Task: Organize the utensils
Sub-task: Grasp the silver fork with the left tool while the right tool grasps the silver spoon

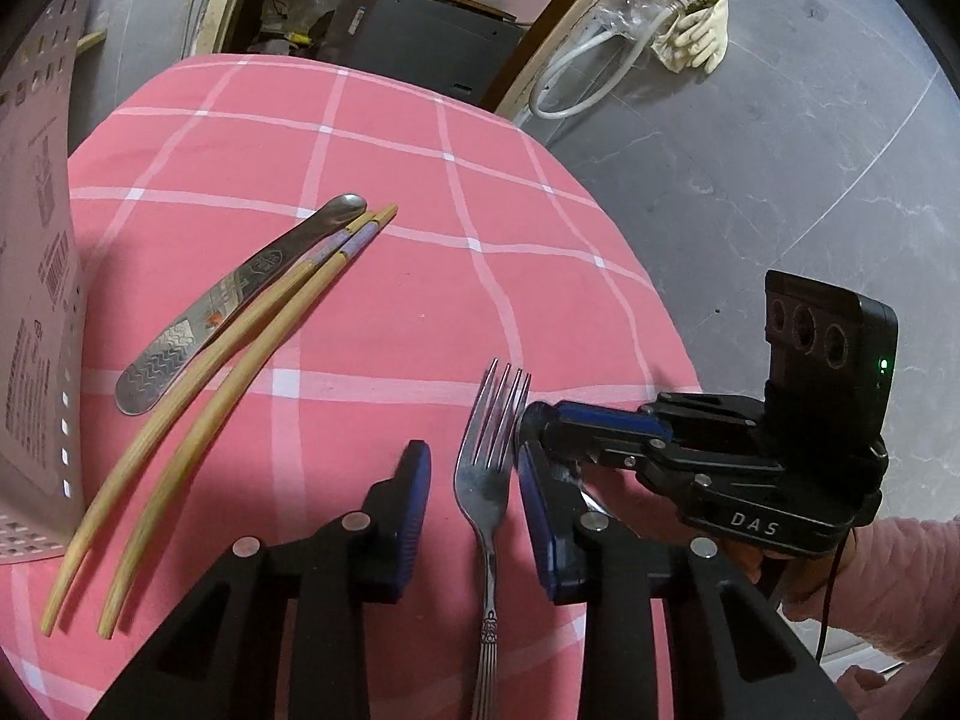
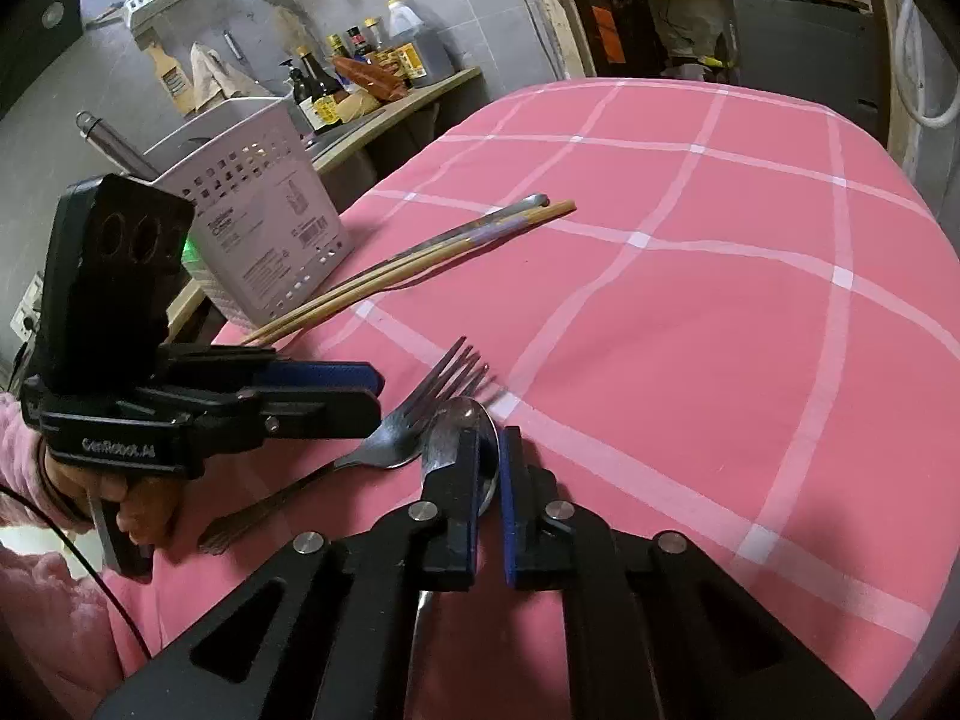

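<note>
A steel fork (image 1: 487, 480) lies on the pink checked cloth with its tines pointing away. My left gripper (image 1: 474, 510) straddles its neck; the right pad is close against it and the left pad (image 1: 414, 510) stands clear, so the jaws are open. From the right, my right gripper (image 2: 489, 492) is shut on the bowl of a metal spoon (image 2: 462, 426) beside the fork (image 2: 390, 444). Its tip (image 1: 534, 426) almost touches the tines. Further left lie a flat-handled metal spoon (image 1: 198, 324) and a pair of bamboo chopsticks (image 1: 228, 372).
A white perforated utensil holder (image 2: 264, 228) stands at the table's left edge with a metal handle (image 2: 105, 141) sticking out. Behind it runs a counter with bottles (image 2: 360, 72). The cloth (image 2: 720, 300) drops off at the far and right sides to grey floor (image 1: 780, 180).
</note>
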Tool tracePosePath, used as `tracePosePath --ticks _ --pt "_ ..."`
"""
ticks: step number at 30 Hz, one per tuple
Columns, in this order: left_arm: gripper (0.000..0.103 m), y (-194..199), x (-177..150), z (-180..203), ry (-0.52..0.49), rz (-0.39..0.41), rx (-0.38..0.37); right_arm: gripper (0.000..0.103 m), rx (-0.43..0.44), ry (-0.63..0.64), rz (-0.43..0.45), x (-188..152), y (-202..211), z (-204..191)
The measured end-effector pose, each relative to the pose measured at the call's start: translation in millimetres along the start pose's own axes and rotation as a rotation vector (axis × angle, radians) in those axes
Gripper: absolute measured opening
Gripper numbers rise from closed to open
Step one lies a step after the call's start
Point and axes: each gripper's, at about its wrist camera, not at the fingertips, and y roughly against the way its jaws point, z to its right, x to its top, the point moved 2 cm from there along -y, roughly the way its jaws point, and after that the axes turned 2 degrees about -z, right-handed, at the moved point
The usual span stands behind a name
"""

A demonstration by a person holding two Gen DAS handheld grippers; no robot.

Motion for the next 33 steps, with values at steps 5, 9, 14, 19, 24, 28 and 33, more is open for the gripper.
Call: tracePosePath --ticks 5,9,14,19,24,28,33 --pt "0.029 -4 4 0 -0.001 -0.017 -0.017 0.003 -0.025 -0.032 0.006 -10 14 6" --pt "0.029 -11 12 1 0.002 -0.039 -0.035 0.003 -0.047 -0.088 0.018 -21 26 17" --pt "0.029 -20 23 4 0.002 -0.049 -0.042 0.003 -0.069 -0.143 0.032 -32 35 24" --pt "0.029 -32 32 17 -0.088 -0.071 -0.011 0.003 -0.084 -0.196 0.056 -40 42 27" --pt "0.021 -34 34 24 -0.175 -0.096 0.044 0.003 -0.087 -0.241 0.071 -46 45 30" --pt "0.020 -33 36 24 -0.179 -0.132 0.047 0.003 -0.089 -0.277 0.078 -49 45 31" --pt "0.013 -26 29 27 -0.173 -0.177 0.048 0.003 -0.089 -0.351 0.085 -53 47 33"
